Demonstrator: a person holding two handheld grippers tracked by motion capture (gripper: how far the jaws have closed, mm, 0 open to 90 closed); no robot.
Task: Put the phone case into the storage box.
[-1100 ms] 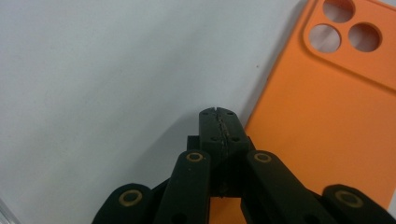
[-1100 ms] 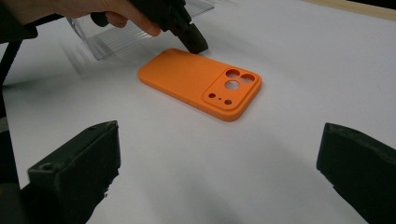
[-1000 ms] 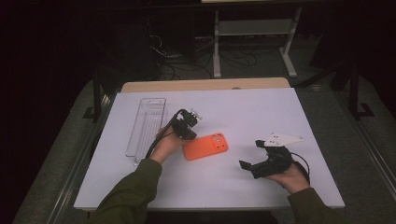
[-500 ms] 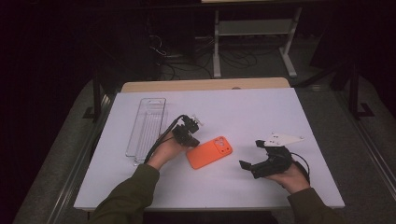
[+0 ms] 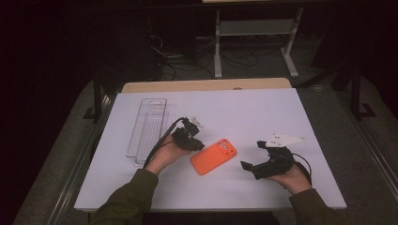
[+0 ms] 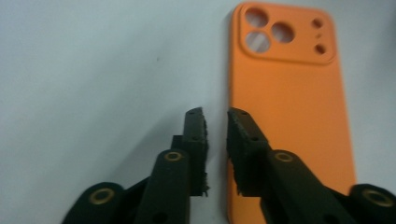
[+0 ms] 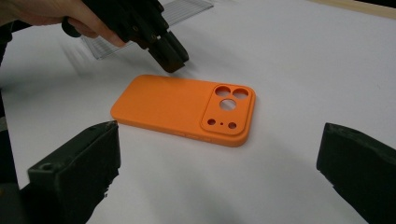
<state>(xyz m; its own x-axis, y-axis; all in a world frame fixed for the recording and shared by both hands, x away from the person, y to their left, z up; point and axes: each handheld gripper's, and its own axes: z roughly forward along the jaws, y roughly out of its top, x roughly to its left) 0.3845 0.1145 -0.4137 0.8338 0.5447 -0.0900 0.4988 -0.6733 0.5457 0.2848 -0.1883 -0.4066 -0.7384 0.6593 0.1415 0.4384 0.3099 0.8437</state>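
While the orange phone case (image 5: pixel 213 156) lies flat, camera cutouts up, near the middle of the white table (image 5: pixel 244 108), we note the left gripper (image 6: pixel 215 116) at its nine o'clock edge, jaws just parted to a narrow gap with nothing between them. The right gripper (image 5: pixel 248 165) rests at the case's three o'clock, well apart, jaws spread wide and empty. A clear plastic tray (image 5: pixel 148 124) sits at ten o'clock.

The high view looks forward and down over the whole table (image 5: pixel 263 112). The left gripper view looks steeply down, very close above the orange phone case (image 6: pixel 289 121). The right gripper view faces it low across the table; all three share it.
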